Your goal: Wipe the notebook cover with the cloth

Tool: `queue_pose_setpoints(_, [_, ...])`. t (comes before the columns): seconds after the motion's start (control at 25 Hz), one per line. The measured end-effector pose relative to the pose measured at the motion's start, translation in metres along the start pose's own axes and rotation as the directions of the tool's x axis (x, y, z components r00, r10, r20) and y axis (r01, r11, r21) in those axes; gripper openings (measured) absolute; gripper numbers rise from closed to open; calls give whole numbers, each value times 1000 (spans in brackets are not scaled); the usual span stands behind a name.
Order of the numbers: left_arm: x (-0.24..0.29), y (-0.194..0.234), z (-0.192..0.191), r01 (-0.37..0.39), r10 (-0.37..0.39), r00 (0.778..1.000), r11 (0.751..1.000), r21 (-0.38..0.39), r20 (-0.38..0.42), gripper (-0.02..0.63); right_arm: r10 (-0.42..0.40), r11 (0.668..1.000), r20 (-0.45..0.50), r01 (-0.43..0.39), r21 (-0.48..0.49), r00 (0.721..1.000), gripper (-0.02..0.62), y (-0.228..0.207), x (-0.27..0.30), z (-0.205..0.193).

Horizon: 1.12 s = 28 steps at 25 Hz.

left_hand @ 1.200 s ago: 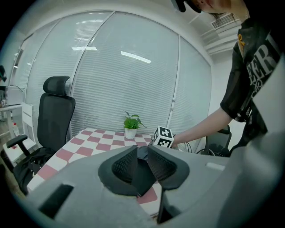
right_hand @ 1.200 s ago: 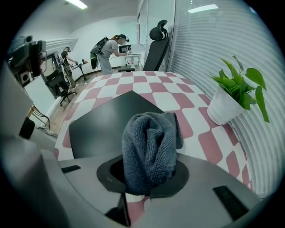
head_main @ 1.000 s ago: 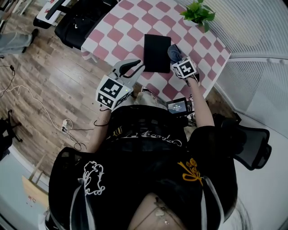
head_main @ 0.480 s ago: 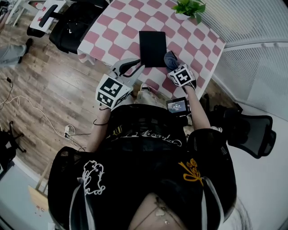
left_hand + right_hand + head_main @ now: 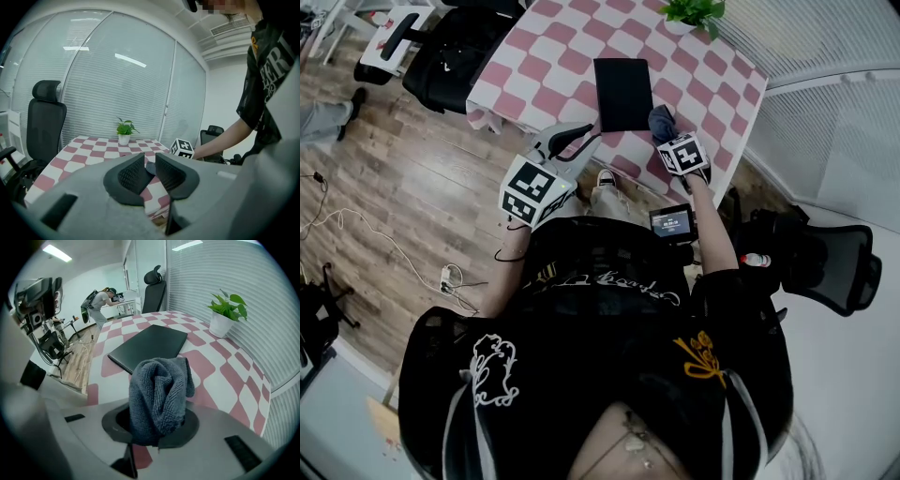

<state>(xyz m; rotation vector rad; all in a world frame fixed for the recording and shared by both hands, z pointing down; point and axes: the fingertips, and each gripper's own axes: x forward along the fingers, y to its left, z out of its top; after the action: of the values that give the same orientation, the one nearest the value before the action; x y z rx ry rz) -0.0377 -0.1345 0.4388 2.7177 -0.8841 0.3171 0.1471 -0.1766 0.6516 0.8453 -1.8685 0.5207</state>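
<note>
A black notebook lies shut on the pink-and-white checked table. My right gripper is shut on a bunched grey cloth. It holds the cloth just off the notebook's near right corner, slightly above the table. My left gripper hovers at the table's near edge, left of the notebook. Its jaws stand a little apart with nothing between them. The right gripper's marker cube shows in the left gripper view.
A potted plant stands at the table's far right. Black office chairs stand at the far left and at the right. A small screen device hangs at my waist. Cables trail over the wooden floor.
The right gripper with the cloth has drawn slightly nearer to me along the notebook's right side. The left gripper has barely moved. The head view has shifted a little.
</note>
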Motion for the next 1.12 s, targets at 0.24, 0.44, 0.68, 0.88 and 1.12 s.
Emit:
queue_pose_setpoints(0.24, [-14,-6,-21,34,-34,999,999,-15,-22,78,-10,986,145,-14,164,989,71,17,-29,15])
queue_pose_setpoints(0.44, [-18,-9,-36,36,-37,999,998,-42,-31,78,4,977,235,-55,208,972,72,46,-58,21])
queue_pose_setpoints(0.68, [-18,-16,-28,22,-22,1000,999,-43,-7,78,-2,956,318,-91,279,948,72,64,-93,26])
queue_pose_setpoints(0.88, [-17,-26,-23,-13,13,1000,999,-33,1,78,11,950,382,-129,283,924,71,78,-120,27])
queue_pose_setpoints(1.12, [-9,-69,-21,-37,37,999,998,-43,15,78,58,950,410,-177,258,910,71,102,-152,-8])
